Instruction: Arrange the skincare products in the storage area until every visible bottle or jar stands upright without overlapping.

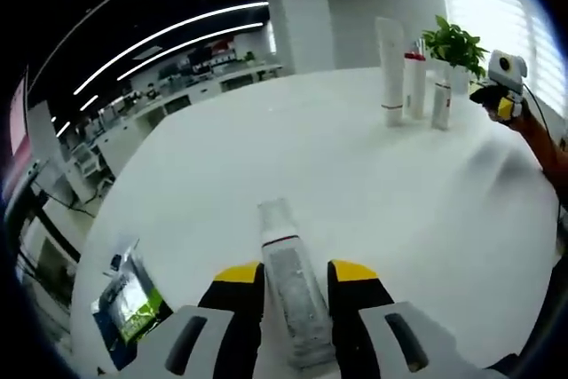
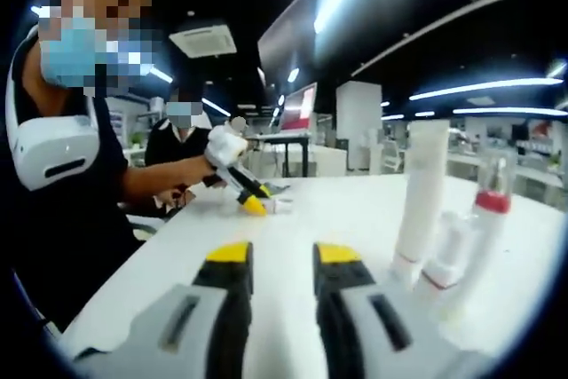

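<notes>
The left gripper point(image 1: 295, 274) pinches a clear plastic tube with a red band point(image 1: 288, 281), lettering unreadable; the right gripper point(image 2: 276, 256) stands spread, holding nothing.

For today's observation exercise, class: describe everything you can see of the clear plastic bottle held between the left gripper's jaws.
The clear plastic bottle lies lengthwise between the yellow-tipped black jaws of the left gripper, which are shut on its lower body. It looks transparent, with a thin red band below a clear cap that points away from the camera, over the white table. From the right gripper view it shows small, at that gripper's tips.
</notes>
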### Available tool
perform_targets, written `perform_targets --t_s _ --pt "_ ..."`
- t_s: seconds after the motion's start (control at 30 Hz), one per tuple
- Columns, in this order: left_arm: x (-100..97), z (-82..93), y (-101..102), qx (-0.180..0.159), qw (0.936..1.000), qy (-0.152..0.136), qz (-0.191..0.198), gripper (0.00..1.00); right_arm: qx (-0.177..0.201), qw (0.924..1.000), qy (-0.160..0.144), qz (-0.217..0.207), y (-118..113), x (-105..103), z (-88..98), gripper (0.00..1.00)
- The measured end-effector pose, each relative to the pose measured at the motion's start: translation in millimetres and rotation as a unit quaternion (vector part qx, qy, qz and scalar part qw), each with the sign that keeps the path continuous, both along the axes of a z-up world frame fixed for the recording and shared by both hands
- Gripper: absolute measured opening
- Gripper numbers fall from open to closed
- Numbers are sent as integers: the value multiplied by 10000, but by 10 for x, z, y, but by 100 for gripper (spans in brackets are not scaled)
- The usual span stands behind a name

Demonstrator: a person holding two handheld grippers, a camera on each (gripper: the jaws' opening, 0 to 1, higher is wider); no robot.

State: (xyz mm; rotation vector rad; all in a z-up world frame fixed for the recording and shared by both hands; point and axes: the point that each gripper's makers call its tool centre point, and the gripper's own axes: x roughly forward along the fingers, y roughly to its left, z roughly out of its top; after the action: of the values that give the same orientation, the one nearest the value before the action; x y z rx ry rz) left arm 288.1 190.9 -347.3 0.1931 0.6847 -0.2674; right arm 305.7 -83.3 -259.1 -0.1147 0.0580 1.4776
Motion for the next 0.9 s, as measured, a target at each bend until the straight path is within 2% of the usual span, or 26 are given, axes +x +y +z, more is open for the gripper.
perform_targets --t_s 0.13,0.43,0.6,0.7,0.77,0.9 --pt "-10 -8 -6 -175 9998 31 -31 22 44 9999 112 72 130 -40 -29 25" --pt "-57 18 27 -513 9986 -58 -69 22 -23 9991 295 289 525 -208 -133 24" --pt "-101 32 18 -831 9964 -104 -143 21 15 9986 424 303 754 -252 -166 24" --pt "-122 61 -21 -1198 9924 -183 -197 21 81 9979 559 320 904 -276 -174 23" --pt "-131 80 -18 -1316 9908 -238 -227 21 110 9973 630 347 1002 -294 -180 23" --pt "-134 133 -49 -1725 9840 -334 -298 21 9 9965 726 411 1211 -331 -268 23"
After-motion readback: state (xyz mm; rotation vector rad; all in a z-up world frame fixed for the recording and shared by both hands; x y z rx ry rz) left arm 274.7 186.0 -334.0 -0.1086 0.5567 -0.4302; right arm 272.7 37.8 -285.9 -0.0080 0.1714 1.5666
